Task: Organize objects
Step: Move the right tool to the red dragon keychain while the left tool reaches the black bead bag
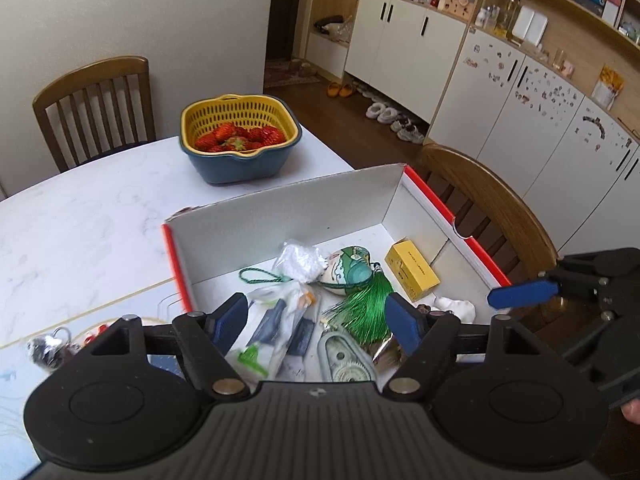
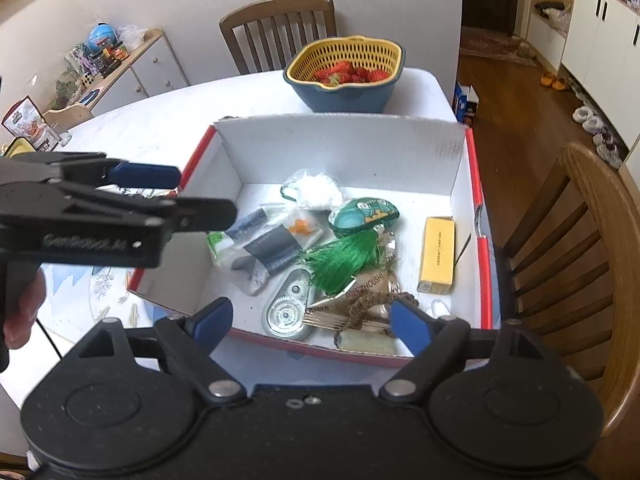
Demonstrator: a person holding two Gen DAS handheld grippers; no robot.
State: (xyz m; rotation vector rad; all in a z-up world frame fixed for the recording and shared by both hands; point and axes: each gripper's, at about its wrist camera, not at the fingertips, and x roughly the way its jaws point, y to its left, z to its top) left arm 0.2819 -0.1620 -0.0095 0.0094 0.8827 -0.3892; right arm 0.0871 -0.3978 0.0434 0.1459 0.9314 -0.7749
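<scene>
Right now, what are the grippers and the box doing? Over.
Left gripper open, empty, above the box. Right gripper open, empty, at the near edge. Green tassel unobstructed.

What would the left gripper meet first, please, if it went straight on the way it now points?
Probably the plastic bag in the box: the open left gripper points down at it, nothing between. Depth is unclear; the green tassel lies close beside.

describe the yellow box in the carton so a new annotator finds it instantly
On the white table sits an open red-edged carton full of small items. Along its right-hand wall, seen from the right wrist, lies the yellow box: the only plain rectangular yellow thing, set apart from the green tassel.
</scene>
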